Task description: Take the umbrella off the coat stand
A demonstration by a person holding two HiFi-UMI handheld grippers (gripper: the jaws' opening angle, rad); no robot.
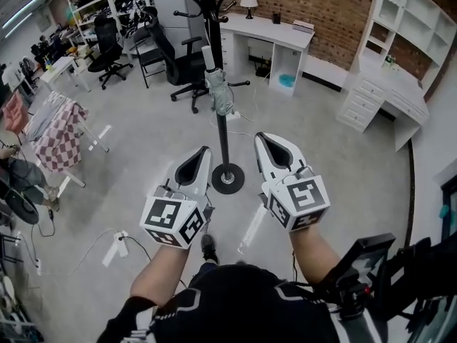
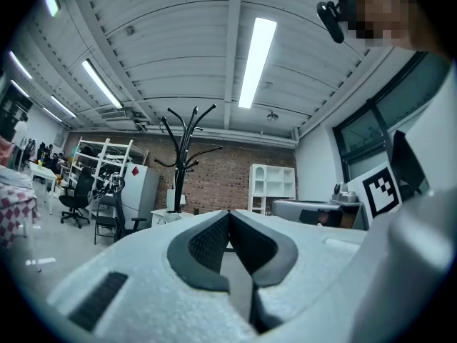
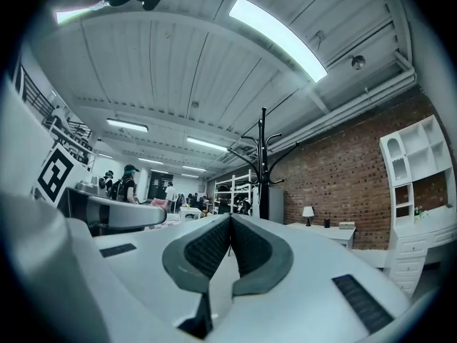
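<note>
Head view: left gripper point(image 1: 202, 152) and right gripper point(image 1: 263, 140) flank the coat stand point(image 1: 223, 138). A folded umbrella point(image 1: 218, 91) hangs up its pole, seen clearly only here.

Left gripper view: jaws together, holding nothing.

Right gripper view: likewise. Best to part one pair before reaching.

A tall black metal coat stand point(image 1: 223, 145) is being flanked near its round base by the left gripper point(image 1: 205, 151) and the right gripper point(image 1: 261, 137). A folded grey fabric umbrella point(image 1: 218, 91) is being carried against its pole. Behind it, a black swivel office chair point(image 1: 182, 66) is being backed by a long white wooden desk point(image 1: 268, 31). To the right, a white shelved cabinet point(image 1: 400, 48) is being seen.
</note>
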